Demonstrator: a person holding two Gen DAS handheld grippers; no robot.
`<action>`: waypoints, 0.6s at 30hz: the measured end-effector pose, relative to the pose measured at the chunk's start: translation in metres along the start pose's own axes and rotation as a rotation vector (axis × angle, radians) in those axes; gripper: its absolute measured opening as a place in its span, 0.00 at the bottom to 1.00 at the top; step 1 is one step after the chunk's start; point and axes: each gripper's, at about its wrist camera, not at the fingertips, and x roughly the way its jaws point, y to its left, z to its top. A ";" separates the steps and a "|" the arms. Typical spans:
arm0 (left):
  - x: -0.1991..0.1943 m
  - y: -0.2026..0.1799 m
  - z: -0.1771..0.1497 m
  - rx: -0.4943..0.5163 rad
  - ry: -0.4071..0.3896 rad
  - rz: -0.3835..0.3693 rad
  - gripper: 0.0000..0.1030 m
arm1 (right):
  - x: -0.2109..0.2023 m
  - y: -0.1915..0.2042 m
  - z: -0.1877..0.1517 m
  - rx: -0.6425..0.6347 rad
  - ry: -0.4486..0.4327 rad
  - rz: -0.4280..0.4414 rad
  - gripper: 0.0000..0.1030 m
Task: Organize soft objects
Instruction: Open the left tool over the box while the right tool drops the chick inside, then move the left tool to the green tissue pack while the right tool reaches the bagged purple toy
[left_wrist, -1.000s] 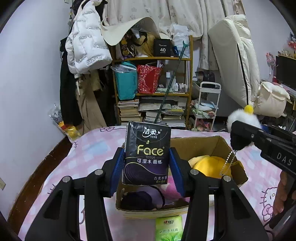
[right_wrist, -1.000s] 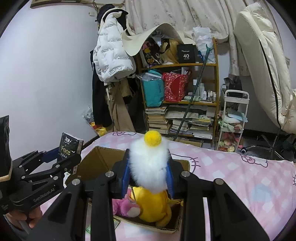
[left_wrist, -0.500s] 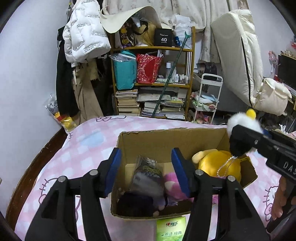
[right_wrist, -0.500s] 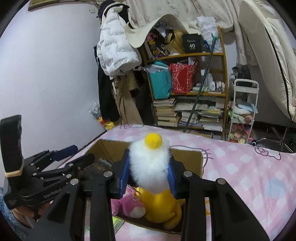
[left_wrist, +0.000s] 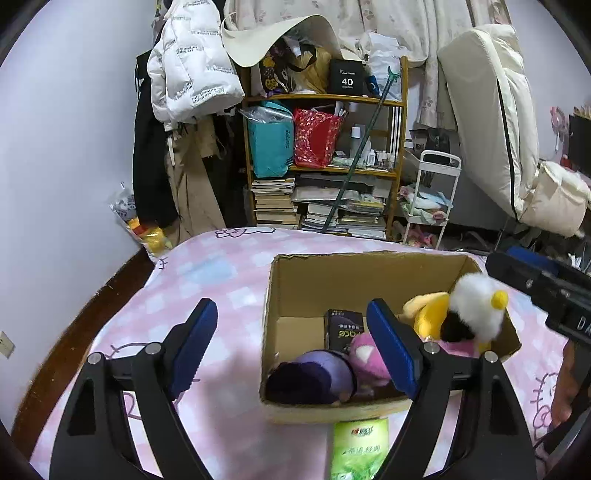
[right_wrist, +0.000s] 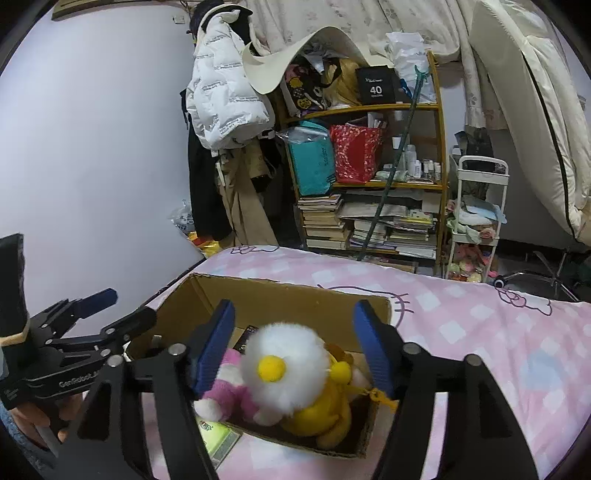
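A cardboard box (left_wrist: 354, 273) stands open on the pink bed. Inside lie a black Face tissue pack (left_wrist: 343, 328), a purple plush (left_wrist: 314, 376), a pink plush (left_wrist: 365, 358) and a yellow plush (left_wrist: 424, 314). A white pompom with a yellow dot (left_wrist: 476, 306) is dropping onto them; in the right wrist view it (right_wrist: 288, 369) sits free between the pads. My left gripper (left_wrist: 291, 350) is open and empty over the box's near left wall. My right gripper (right_wrist: 291, 347) is open above the box (right_wrist: 288, 295).
A green tissue pack (left_wrist: 360, 446) lies on the bed in front of the box; it also shows in the right wrist view (right_wrist: 218, 439). A cluttered bookshelf (left_wrist: 325, 177), a hanging white jacket (left_wrist: 192, 70) and a white cart (left_wrist: 428, 199) stand beyond the bed.
My left gripper opened and the black tissue pack fell into the box. My right gripper then opened and let go of the white pompom, which is falling onto the plush toys.
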 end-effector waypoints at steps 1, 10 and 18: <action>-0.003 0.001 -0.001 0.000 0.000 0.001 0.80 | -0.003 -0.001 0.001 0.006 -0.005 -0.001 0.76; -0.027 -0.001 -0.012 0.010 0.020 -0.016 0.81 | -0.029 -0.002 -0.004 -0.009 -0.009 -0.054 0.99; -0.056 -0.001 -0.020 0.012 -0.003 -0.014 0.81 | -0.056 -0.004 -0.011 0.020 -0.010 -0.075 1.00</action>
